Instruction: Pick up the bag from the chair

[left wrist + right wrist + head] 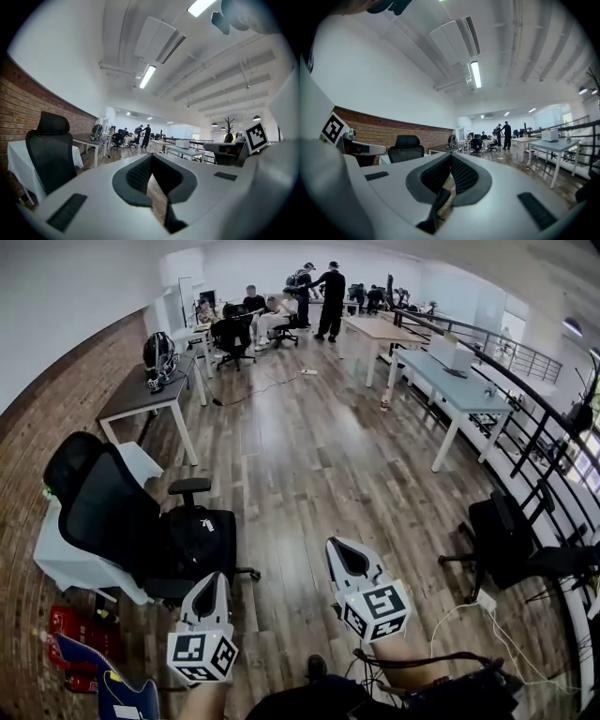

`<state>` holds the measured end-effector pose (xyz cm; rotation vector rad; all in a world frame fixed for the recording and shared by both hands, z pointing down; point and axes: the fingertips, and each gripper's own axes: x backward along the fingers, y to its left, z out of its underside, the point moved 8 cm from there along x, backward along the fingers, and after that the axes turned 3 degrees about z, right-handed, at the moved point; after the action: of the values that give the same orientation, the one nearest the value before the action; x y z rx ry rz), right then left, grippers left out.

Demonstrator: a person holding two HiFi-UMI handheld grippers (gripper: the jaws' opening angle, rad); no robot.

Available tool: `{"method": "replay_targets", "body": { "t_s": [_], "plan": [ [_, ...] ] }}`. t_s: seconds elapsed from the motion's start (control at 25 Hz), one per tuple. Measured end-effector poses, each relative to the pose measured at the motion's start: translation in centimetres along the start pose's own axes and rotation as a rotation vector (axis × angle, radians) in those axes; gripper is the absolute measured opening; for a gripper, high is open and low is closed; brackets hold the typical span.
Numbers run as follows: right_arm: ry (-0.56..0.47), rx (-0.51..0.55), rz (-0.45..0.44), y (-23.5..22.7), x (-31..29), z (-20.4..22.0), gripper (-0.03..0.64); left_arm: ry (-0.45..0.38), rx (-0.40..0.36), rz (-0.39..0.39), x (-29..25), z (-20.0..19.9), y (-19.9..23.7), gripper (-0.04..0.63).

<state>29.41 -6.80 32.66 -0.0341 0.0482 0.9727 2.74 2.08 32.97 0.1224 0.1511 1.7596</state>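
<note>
The left gripper (208,589) is at 7 o'clock and the right gripper (345,557) is at 5 o'clock. Both have their fingers closed with nothing in them. The black bag (202,535) lies on the seat of the black office chair (98,507) at 8 o'clock, just past the left gripper. Far off at 12 o'clock, people (319,296) stand by desks.
</note>
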Motion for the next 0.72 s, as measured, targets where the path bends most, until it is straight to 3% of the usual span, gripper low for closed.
{"method": "replay_targets", "body": {
  "t_s": [0.36, 0.72],
  "plan": [
    [0.004, -0.023, -0.014, -6.3, -4.3, 0.6, 0.014, 0.031, -0.016, -0.019, -6.7, 0.3, -1.1, 0.011],
    [0.005, -0.021, -0.038, -8.7, -7.5, 0.8, 0.014, 0.04, -0.034, -0.025, -10.3, 0.4, -0.7, 0.011]
  ]
}}
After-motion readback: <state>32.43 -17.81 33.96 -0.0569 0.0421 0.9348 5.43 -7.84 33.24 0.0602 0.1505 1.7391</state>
